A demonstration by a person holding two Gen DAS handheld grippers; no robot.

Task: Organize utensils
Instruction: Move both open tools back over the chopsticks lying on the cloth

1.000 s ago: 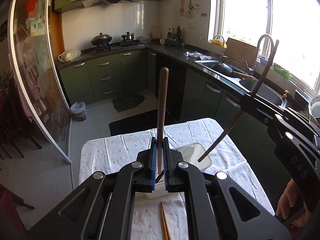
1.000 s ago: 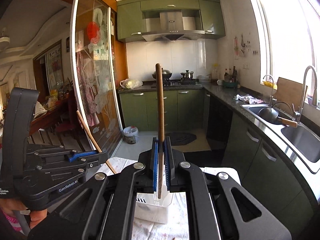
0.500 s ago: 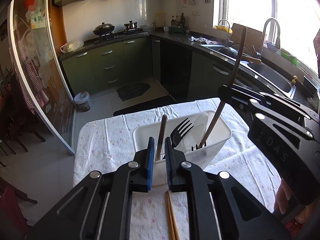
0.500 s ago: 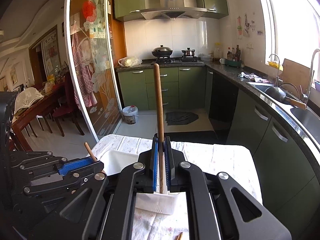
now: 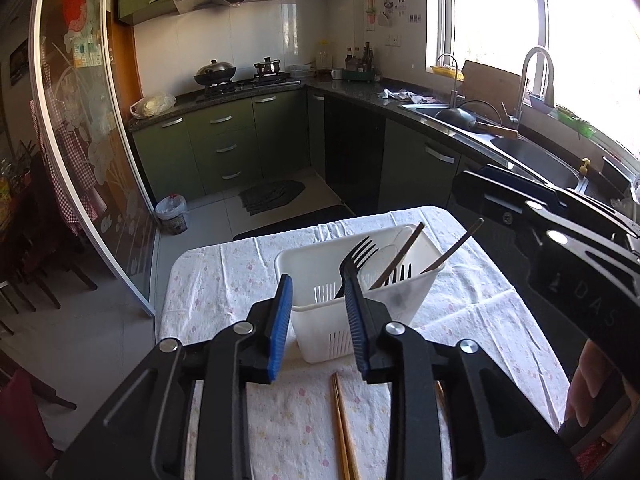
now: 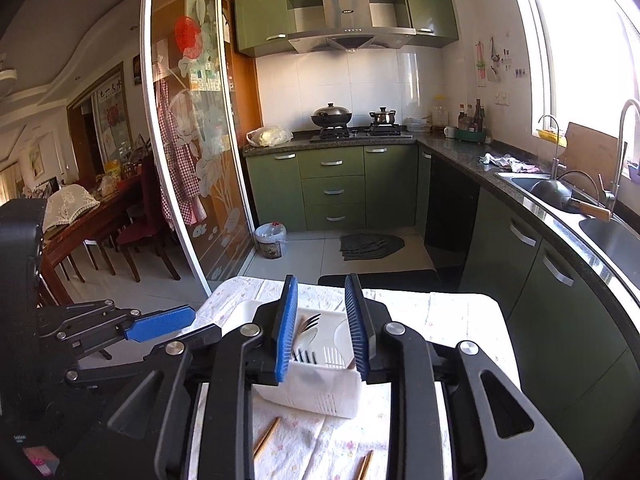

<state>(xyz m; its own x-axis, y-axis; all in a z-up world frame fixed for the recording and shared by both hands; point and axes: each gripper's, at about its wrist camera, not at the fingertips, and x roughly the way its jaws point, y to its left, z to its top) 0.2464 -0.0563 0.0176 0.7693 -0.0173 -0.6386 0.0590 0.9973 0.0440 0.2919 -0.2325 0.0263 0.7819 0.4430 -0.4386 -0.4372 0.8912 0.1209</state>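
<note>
Table under a white floral cloth (image 5: 224, 280), white slotted plastic utensil basket (image 5: 320, 340) at its middle, left gripper (image 5: 318, 304) and right gripper (image 6: 322, 320) with jaws opening, nothing between them, black fork (image 5: 356, 256) and two brown chopsticks (image 5: 396, 258) standing in the basket, wooden chopsticks (image 5: 342, 428) flat on the cloth beside it.

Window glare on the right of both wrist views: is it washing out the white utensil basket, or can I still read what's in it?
Left wrist view: the window is blown out, but the basket is evenly lit and the fork reads clearly. Right wrist view: same glare; the hand-held gripper's fingers block much of the basket. Fisheye bends both views' edges.
</note>
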